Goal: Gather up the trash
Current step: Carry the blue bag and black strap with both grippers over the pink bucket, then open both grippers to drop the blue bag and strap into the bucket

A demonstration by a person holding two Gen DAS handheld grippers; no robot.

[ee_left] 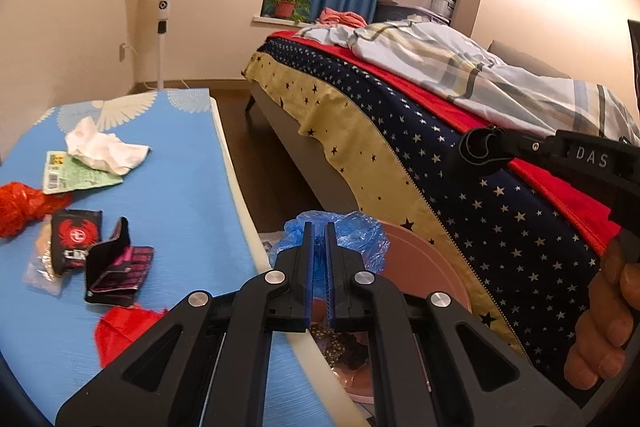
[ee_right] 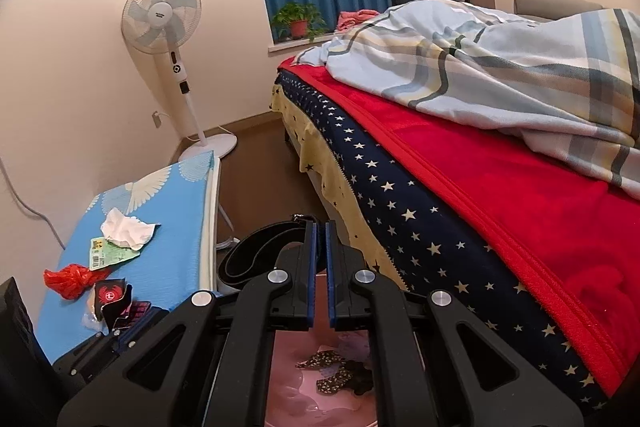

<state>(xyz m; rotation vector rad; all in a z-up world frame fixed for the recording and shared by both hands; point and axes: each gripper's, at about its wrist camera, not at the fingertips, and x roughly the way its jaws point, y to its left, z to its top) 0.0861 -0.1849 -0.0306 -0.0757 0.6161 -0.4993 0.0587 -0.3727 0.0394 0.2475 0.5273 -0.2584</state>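
A: Left gripper [ee_left: 319,229] first, from its own camera: jaws drawn narrow on a crumpled blue plastic bag [ee_left: 352,233], just off the table's right edge, above a pink bin [ee_left: 424,267]; what lies on the table [ee_left: 184,163]?

B: White tissue [ee_left: 104,149] towards the far end, touching a green label [ee_left: 76,173]; red plastic [ee_left: 24,205] at the left edge; black wrappers [ee_left: 104,259] nearer the near edge; right gripper [ee_left: 478,147] at the frame's right, over the bed [ee_left: 460,187], pinching a black band [ee_left: 472,157].

A: And the right wrist camera?

B: Right gripper [ee_right: 320,227] pressed narrow on that black band [ee_right: 248,259], above the pink bin [ee_right: 288,363]; dark scraps [ee_right: 336,371] lie inside; tissue [ee_right: 126,229] and red plastic [ee_right: 68,277] rest on the table [ee_right: 172,227].
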